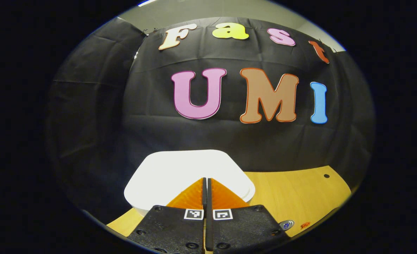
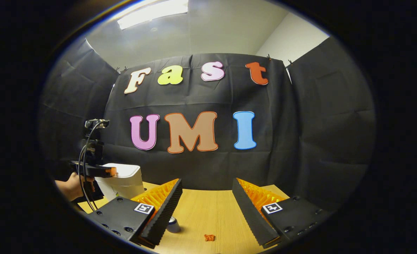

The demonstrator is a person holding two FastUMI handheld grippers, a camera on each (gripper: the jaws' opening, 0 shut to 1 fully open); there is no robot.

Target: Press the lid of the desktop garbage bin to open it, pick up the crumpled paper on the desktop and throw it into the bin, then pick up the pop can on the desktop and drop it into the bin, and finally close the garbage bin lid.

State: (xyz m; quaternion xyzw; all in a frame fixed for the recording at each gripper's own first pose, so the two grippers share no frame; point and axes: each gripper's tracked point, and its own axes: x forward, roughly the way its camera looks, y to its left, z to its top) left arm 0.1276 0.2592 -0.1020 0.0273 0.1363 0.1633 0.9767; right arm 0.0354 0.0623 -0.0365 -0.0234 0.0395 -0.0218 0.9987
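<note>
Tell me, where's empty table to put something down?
Bare wooden table runs between the right gripper and the black cloth wall. It's crowded on the left around the white bin and left gripper, and nearer by the can and crumpled paper.

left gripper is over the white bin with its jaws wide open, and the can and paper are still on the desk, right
Not quite: the left gripper is over the white bin, but its jaws are shut together, as the left gripper view shows. The can and crumpled paper do lie on the desk.

Bin [image 2: 123,181] left on desk [image 2: 208,208]; can [image 2: 173,225] left of paper [image 2: 209,237].
</note>
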